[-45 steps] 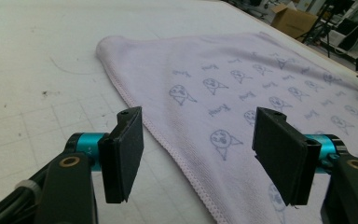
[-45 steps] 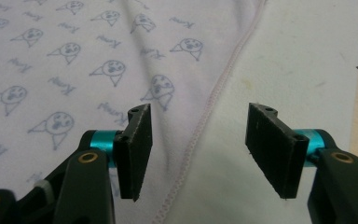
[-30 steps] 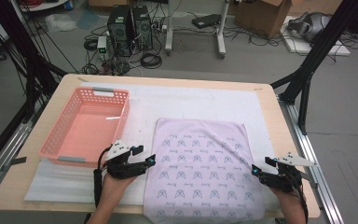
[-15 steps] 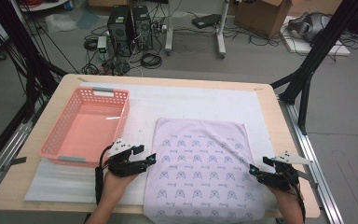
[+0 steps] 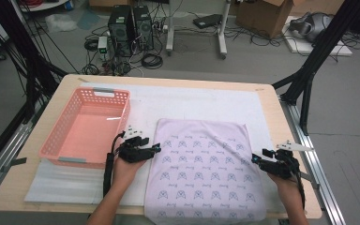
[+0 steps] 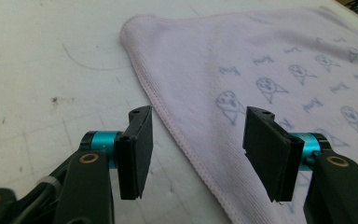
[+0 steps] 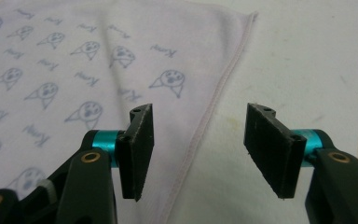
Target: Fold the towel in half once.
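Observation:
A pale lilac cloth point(image 5: 205, 168) printed with small animal faces lies flat on the white mat. My left gripper point(image 5: 156, 149) is at the cloth's left edge. In the left gripper view the left gripper point(image 6: 198, 128) straddles the stitched hem point(image 6: 168, 123), with the cloth point(image 6: 261, 56) spreading to the right. My right gripper point(image 5: 257, 160) is at the cloth's right edge. In the right gripper view the right gripper point(image 7: 198, 126) also straddles the hem point(image 7: 205, 119), beside the cloth point(image 7: 74, 70). Both pairs of jaws have just been closing, and their pads stand apart without pressing on the cloth.
An empty pink plastic basket point(image 5: 56, 146) stands at the left of the table, close to my left hand. The white mat point(image 5: 192, 101) covers most of the wooden tabletop point(image 5: 281, 122). Computer towers, cables and boxes sit on the floor behind the table.
Both hands have moved inward to the cloth's side edges, the left rightward and the right leftward. Both pairs of jaws look narrower than before.

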The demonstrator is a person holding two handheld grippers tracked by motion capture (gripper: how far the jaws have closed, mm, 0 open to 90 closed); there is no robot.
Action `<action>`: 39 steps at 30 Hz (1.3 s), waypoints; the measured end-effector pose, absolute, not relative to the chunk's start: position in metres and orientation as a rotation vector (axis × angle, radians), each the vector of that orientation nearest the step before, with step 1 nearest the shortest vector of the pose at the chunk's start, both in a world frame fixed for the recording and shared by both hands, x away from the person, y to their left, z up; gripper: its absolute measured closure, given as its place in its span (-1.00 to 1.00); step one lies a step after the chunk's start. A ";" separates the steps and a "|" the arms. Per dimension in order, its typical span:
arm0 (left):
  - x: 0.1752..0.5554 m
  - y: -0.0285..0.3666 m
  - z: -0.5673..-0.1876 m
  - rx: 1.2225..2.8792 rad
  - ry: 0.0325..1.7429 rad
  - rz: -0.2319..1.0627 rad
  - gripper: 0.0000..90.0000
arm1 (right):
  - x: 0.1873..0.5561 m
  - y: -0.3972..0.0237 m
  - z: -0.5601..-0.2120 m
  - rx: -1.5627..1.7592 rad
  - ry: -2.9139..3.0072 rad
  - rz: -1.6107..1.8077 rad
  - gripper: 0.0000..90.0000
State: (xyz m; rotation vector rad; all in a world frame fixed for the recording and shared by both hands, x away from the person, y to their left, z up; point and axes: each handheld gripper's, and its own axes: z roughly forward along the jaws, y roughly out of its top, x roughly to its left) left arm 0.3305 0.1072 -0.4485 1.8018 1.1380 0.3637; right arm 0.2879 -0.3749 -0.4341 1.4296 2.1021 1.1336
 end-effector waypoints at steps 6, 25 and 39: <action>0.338 0.103 -0.453 1.856 1.194 0.355 0.02 | 0.312 -0.360 -0.437 1.434 2.158 1.062 0.01; 0.349 0.098 -0.443 1.838 1.247 0.405 0.93 | 0.326 -0.353 -0.436 1.431 2.158 0.895 0.97; 0.349 0.105 -0.420 1.764 1.203 0.383 0.93 | 0.321 -0.374 -0.422 1.458 2.030 1.111 0.97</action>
